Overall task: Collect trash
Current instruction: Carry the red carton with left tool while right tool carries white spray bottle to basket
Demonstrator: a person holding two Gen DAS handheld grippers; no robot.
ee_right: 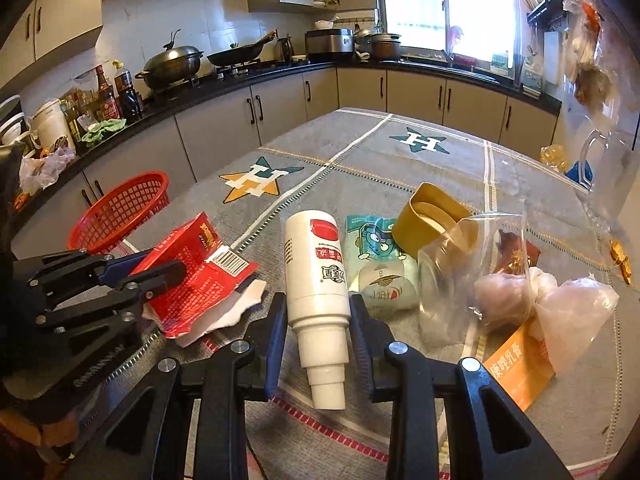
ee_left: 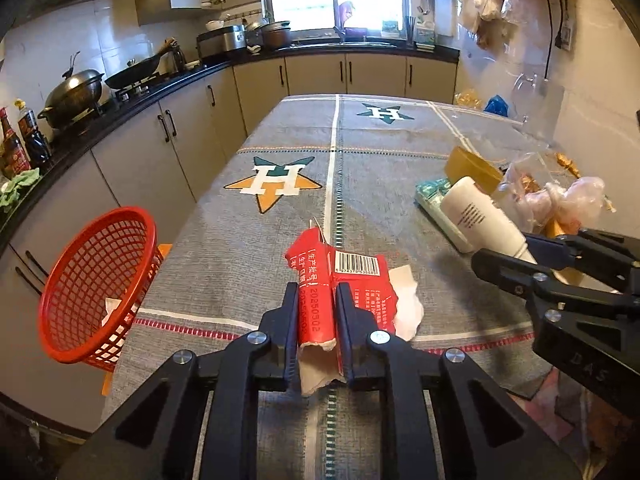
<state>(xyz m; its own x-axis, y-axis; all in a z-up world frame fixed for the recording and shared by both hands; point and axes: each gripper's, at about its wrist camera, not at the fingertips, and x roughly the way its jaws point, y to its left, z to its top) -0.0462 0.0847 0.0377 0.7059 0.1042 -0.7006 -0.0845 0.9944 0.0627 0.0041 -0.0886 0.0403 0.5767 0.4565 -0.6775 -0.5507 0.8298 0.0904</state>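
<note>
- Pinched flat in the left gripper (ee_left: 316,308), the torn red carton (ee_left: 344,280) hangs just above the grey tablecloth (ee_left: 280,128).
- At 9 o'clock stands the red mesh basket (ee_left: 96,288).
- At 3 o'clock, the right gripper (ee_right: 318,320) clamps a white bottle (ee_right: 316,276).

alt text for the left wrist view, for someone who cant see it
The left gripper is shut on a torn red carton above a grey star-patterned tablecloth. A red mesh basket sits off the table's left edge; at right, the right gripper holds a white bottle beside other litter.
</note>
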